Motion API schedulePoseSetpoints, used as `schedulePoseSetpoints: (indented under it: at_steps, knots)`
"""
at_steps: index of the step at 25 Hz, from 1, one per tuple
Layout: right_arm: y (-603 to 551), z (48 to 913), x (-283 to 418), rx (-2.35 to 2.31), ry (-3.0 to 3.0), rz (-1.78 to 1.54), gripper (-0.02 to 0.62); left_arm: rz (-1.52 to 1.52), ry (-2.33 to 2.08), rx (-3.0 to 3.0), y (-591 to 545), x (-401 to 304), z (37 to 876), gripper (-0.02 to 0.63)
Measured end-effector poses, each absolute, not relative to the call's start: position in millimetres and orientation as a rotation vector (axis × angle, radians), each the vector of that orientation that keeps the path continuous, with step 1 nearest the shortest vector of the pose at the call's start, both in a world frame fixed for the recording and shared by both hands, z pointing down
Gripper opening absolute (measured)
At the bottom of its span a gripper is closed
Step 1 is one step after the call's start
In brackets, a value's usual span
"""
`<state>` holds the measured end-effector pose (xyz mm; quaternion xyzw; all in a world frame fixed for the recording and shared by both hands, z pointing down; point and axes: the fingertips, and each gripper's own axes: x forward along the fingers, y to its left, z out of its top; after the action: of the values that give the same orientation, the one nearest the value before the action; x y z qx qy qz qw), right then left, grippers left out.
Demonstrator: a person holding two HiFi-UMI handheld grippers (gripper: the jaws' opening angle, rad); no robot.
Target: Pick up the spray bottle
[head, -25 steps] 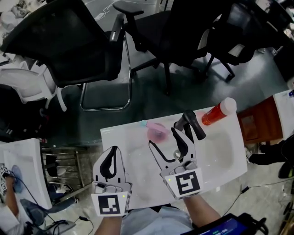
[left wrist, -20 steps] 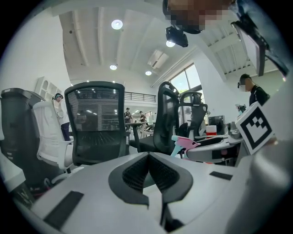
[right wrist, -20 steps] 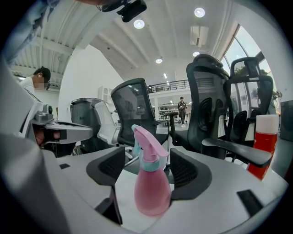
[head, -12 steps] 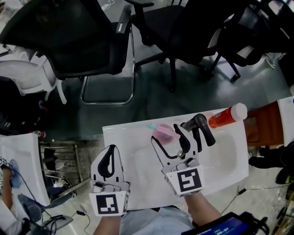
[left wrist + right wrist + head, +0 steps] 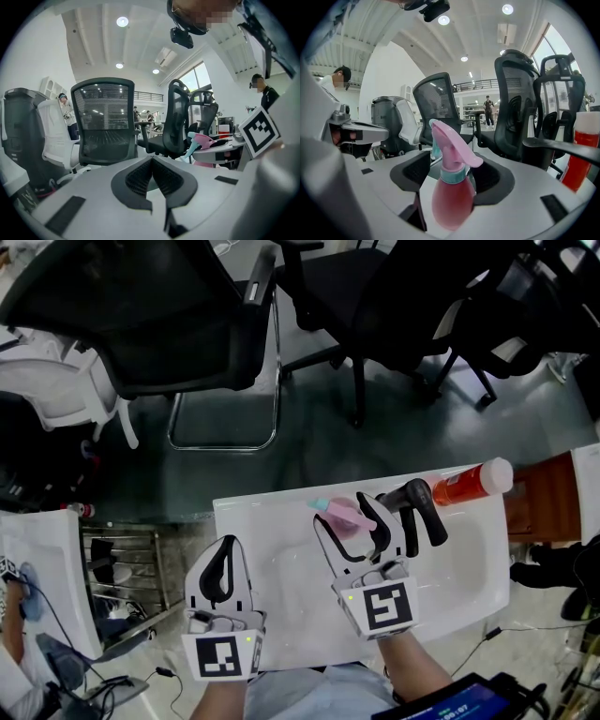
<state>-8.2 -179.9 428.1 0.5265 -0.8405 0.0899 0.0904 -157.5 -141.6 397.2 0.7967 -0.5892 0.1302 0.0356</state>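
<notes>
1. The pink spray bottle [image 5: 452, 199] stands up straight on the white table [image 5: 272, 549]. It is right between the two fingers of the right gripper [image 5: 341, 521].
2. Those fingers are apart. They have just been closing a little, and the bottle is between them. I think they are not squeezing it yet, because a small gap shows on one side.
3. The left gripper [image 5: 151, 168] has its fingers together with nothing in them. It waits over the near left part of the table.
4. To do this step well, keep the right gripper steady and close slowly on the fat round part of the bottle, not on the thin neck.
5. Squeeze evenly from both sides, or the round bottle could slip or tip over.
6. Lift only when the hold feels firm, and go straight up.
7. Stay away from the red bottle [image 5: 464, 486] off to the right.
</notes>
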Motion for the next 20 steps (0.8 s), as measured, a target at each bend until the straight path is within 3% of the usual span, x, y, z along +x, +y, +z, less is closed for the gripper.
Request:
schedulePoseSetpoints:
  at_steps: [8,20]
  knots:
    - [-181.6,433.2,-9.2,1.56,-2.477,0.271,0.239,0.399,-1.814,2.431,-143.2,-159.8,399.1,0.015]
    - [-182.7,438.3,-8.5,1.566,-2.446,0.265,0.216,0.396,-1.817,2.44,-143.8,-161.5,398.3,0.015]
